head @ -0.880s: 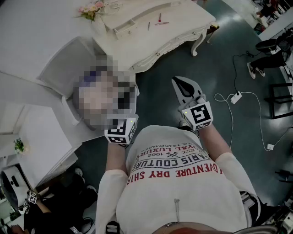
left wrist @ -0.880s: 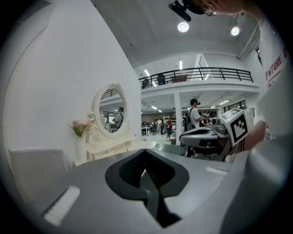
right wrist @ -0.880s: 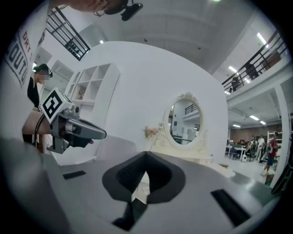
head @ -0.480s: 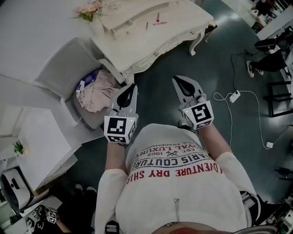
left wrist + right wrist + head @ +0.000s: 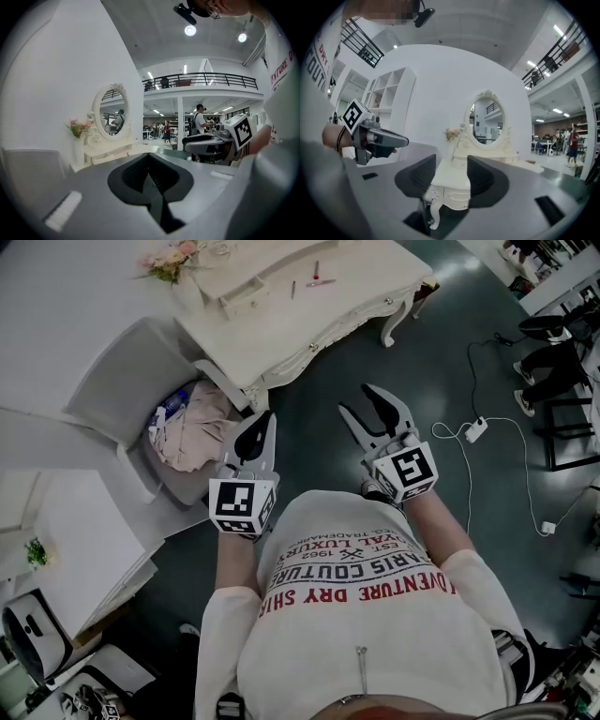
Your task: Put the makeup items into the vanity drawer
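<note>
Lying well beyond right gripper (image 5: 361, 401), makeup items (image 5: 317, 280)

A person in a white T-shirt with red and dark lettering (image 5: 366, 615) stood on a dark teal floor (image 5: 450, 352). They held the left gripper (image 5: 263, 418) with its jaws together and the right gripper (image 5: 359, 401) with its jaws apart. Ahead stood a cream ornate vanity table (image 5: 309, 329) with slim pink makeup items (image 5: 316, 271) on its top. Beside it, a grey chair (image 5: 112, 390) held a crumpled pink cloth (image 5: 197, 427).
</note>
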Tool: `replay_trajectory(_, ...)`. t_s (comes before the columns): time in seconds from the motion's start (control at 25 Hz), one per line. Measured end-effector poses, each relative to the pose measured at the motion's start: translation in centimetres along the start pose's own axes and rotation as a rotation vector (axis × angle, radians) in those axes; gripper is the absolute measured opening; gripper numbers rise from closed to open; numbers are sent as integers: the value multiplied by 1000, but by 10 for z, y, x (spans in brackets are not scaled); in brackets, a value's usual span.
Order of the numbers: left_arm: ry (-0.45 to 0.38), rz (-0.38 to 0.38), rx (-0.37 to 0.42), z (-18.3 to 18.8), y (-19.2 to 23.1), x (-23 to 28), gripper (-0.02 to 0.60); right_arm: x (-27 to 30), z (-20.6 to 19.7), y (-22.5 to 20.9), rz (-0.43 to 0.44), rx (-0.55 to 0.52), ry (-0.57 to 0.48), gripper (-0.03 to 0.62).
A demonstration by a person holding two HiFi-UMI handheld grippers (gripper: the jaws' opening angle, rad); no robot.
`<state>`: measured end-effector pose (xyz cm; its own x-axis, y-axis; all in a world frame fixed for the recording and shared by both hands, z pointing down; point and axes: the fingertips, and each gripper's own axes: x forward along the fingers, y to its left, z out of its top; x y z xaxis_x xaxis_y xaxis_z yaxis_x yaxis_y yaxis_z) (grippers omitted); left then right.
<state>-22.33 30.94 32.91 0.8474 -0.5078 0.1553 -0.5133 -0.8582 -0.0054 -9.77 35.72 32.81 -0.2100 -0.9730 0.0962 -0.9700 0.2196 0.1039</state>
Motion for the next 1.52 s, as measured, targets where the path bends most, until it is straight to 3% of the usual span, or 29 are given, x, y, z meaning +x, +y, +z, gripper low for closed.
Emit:
replay_trajectory(0.32,4,9,-34,-6,13,9,11,14,-9,-13,-5,11,42,178)
replay_trajectory(0.6,28,80,-47,-15,28,43,11,49,-28,-45,76,13,67,176)
replay_trajectory(1.08,68,381,-107,-4,67,177,11,174,-51,-182,375,-13,100,176)
replay_trajectory(1.52,73,579,-200,4,92,286,11,266,-87,-280,619,-53,254,176)
